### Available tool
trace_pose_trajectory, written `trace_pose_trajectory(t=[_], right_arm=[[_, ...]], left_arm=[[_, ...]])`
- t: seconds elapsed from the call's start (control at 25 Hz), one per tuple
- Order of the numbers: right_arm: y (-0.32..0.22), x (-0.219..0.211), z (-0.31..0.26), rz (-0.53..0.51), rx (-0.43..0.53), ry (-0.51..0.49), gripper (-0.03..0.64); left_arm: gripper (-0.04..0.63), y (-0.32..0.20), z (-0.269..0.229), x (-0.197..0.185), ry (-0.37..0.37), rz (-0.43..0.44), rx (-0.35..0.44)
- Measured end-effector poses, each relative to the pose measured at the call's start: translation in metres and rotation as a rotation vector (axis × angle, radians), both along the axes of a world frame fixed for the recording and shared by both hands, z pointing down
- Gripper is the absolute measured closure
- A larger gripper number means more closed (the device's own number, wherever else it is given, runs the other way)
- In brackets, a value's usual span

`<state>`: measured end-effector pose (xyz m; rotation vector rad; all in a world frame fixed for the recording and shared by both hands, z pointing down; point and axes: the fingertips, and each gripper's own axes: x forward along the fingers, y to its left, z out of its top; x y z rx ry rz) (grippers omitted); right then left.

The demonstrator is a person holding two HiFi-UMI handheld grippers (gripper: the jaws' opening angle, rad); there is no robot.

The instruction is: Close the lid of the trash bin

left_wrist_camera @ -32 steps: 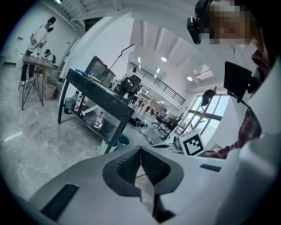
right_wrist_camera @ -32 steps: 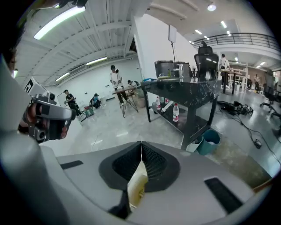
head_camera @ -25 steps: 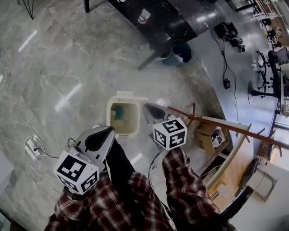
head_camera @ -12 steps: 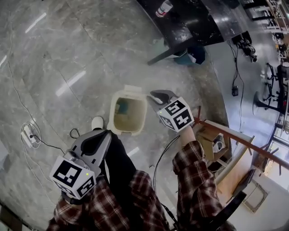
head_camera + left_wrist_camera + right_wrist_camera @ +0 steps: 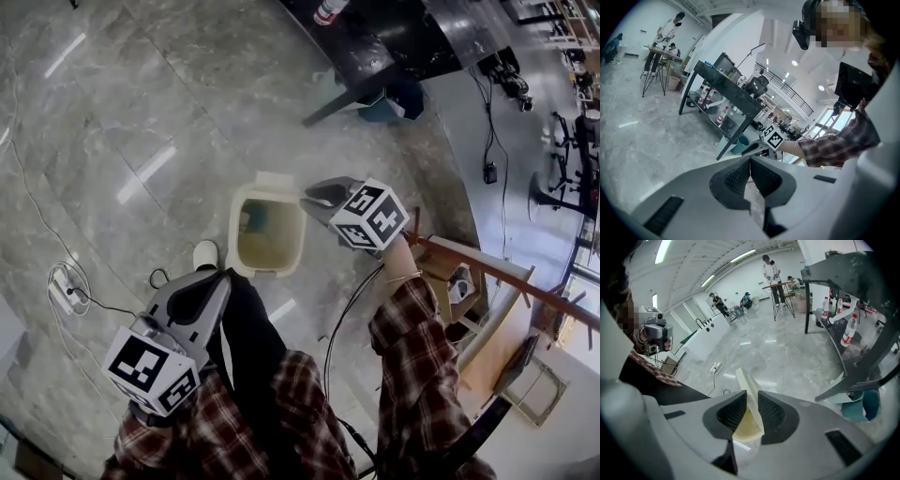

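Trash bin (image 5: 232, 230) sits on the floor mid-frame in the head view, mouth open, some litter visible inside. Lid (image 5: 746, 385) not down yet; in the right gripper view it shows as a thin cream panel standing on edge.

Change over the last second: the right gripper (image 5: 317, 197) has gone from roughly 4 o'clock of the bin up to its rim at 2 o'clock. We now see its jaws closed to a narrow slot with that cream panel pinched between the pads. We read that as the grasp made, swing-down next.

Left gripper (image 5: 750, 168) has hardly moved, down at 7 o'clock, well apart from the bin, jaws pressed together on nothing.

White shoe (image 5: 204, 253) is just beside the bin at 8 o'clock. Power strip (image 5: 64, 286) lies at 9 o'clock, black table (image 5: 375, 47) at 1 o'clock.
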<state>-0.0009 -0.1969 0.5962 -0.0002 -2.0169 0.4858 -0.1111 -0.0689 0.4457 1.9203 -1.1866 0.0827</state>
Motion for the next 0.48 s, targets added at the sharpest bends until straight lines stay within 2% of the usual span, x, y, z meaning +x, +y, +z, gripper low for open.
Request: trace_pose_trajectory(t=[0.28,0.48], right_arm=[[0.033,0.005,0.002,-0.051,-0.076,0.018,0.549],[0.064,0.013,0.008,-0.075,-0.061,0.021,0.549]], left_arm=[[0.583,-0.003,-0.004,0.002,0.007,0.03,0.013],[0.583,-0.003,-0.006,0.01,0.014,0.059,0.022]])
